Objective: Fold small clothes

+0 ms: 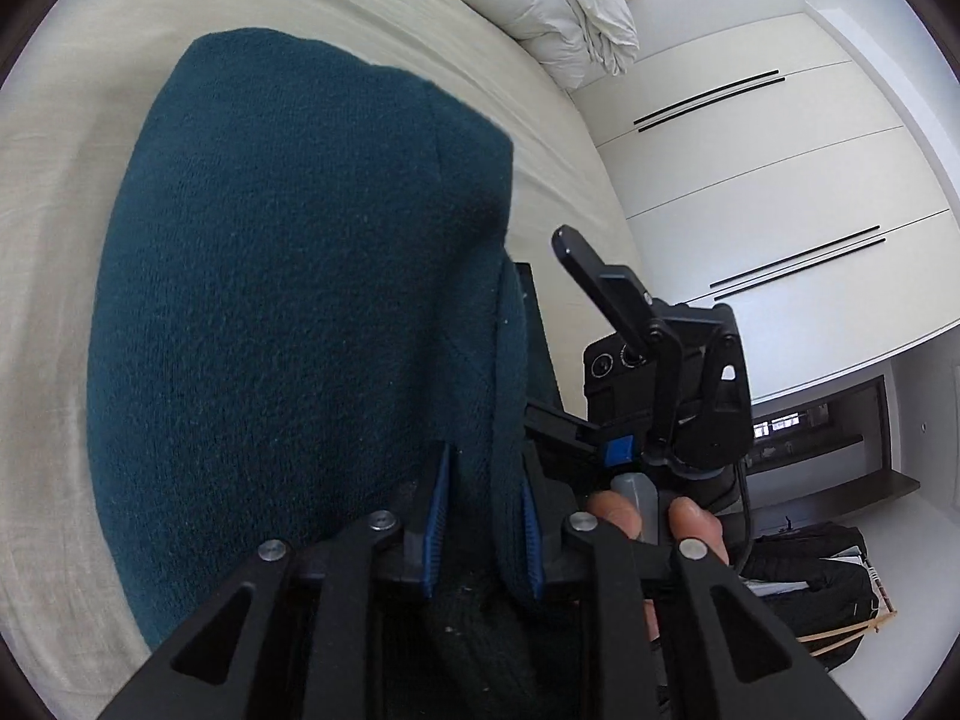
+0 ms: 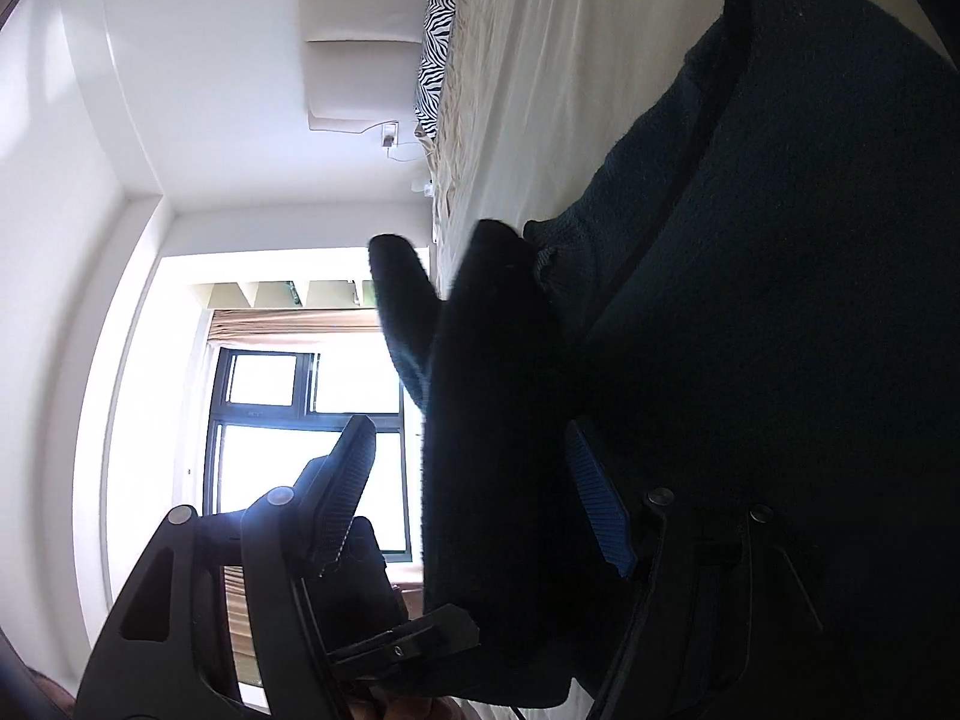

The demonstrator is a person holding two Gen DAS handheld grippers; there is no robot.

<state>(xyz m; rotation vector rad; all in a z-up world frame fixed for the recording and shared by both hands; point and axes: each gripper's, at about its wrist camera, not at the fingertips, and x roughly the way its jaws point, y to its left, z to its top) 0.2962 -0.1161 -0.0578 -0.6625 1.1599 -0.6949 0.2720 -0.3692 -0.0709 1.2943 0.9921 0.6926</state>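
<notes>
In the left wrist view, a beige bed (image 1: pixel 72 240) fills the left side. Over it hangs a dark teal garment (image 1: pixel 288 276), a thick knit that covers most of the frame. Its lower edge runs down between the blue pads of the left tongs (image 1: pixel 483 531), which are pinching the cloth. Just right of them sit the right tongs (image 1: pixel 654 360), seen from outside, with one black finger (image 1: pixel 579 258) sticking up and the person's fingertips (image 1: pixel 696 519) wrapped round the grip. At the top, a white duvet (image 1: pixel 540 6) is bunched at the far end of the bed, and white wardrobe doors (image 1: pixel 768 180) stand on the right.

In the right wrist view, a bright window (image 2: pixel 312 408) shows on the left behind one finger of the tongs (image 2: pixel 345 498). The right tongs (image 2: pixel 468 498) are spread wide, and a dark fold of the garment (image 2: pixel 780 300) lies between the fingers, resting against the blue pad (image 2: pixel 600 510) on the right side. Whether they grip it cannot be told. A zebra-print pillow (image 2: pixel 435 60) lies further up the bed (image 2: pixel 570 60), and the garment covers the right half of the view.
</notes>
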